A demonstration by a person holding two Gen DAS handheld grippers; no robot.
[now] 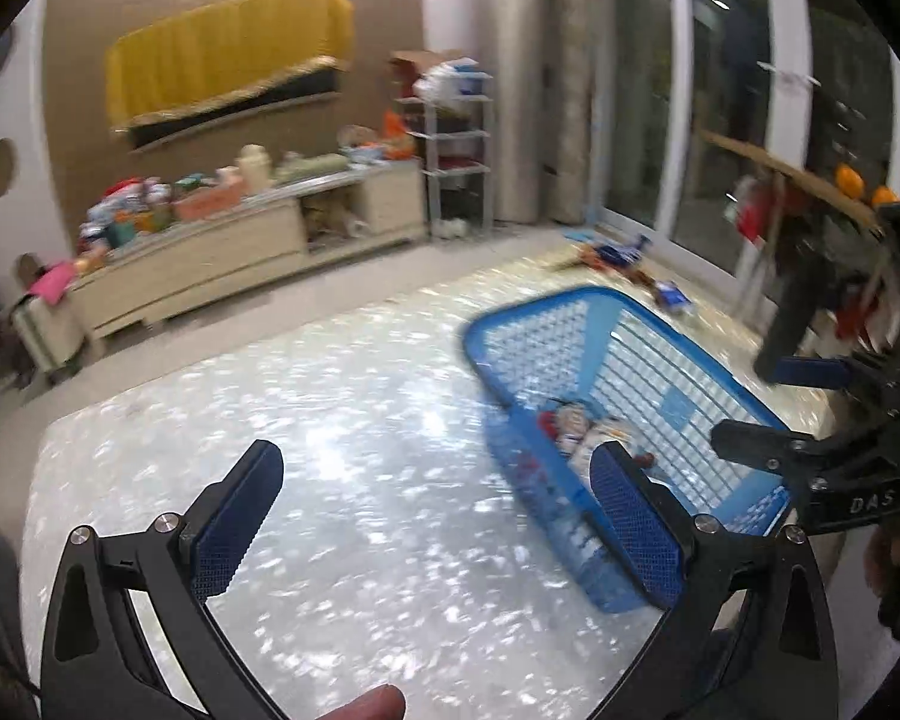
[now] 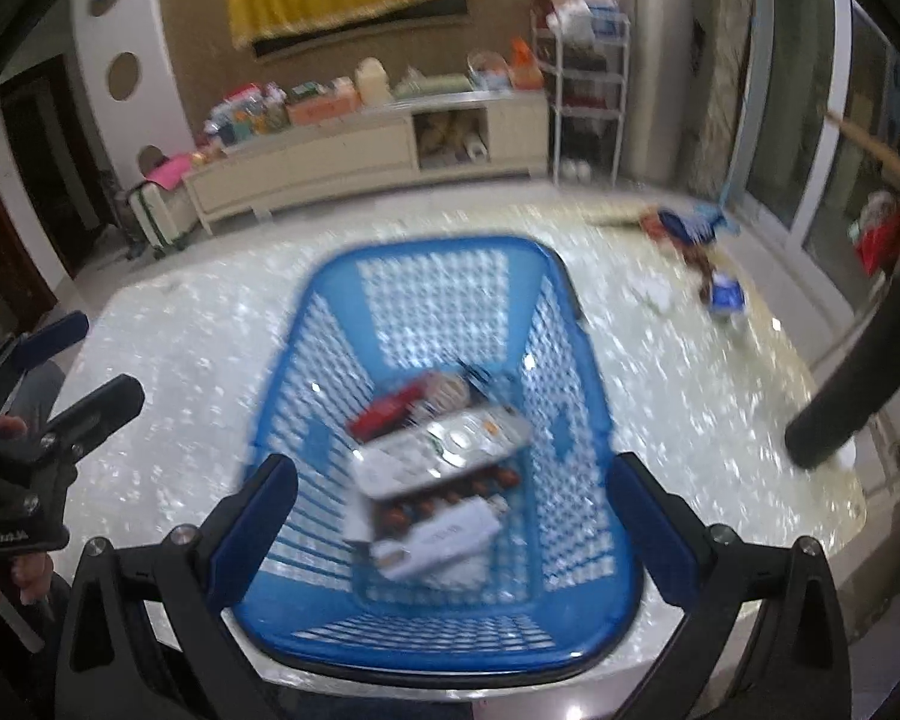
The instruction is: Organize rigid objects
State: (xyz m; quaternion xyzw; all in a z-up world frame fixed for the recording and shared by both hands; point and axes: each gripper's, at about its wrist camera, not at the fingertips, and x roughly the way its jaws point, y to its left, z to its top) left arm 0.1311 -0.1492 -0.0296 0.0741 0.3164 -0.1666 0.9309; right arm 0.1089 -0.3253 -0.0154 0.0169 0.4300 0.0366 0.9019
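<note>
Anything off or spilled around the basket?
On the table nothing is spilled; the boxes lie heaped crookedly inside the blue basket. Odd: loose blue and red items are scattered on the floor beyond the table.

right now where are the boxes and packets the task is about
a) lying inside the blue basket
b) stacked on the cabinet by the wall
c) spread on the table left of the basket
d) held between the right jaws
a: the right wrist view shows the boxes and packets piled on the floor of the blue basket, while the right gripper hangs open above them with nothing between its jaws.
</note>
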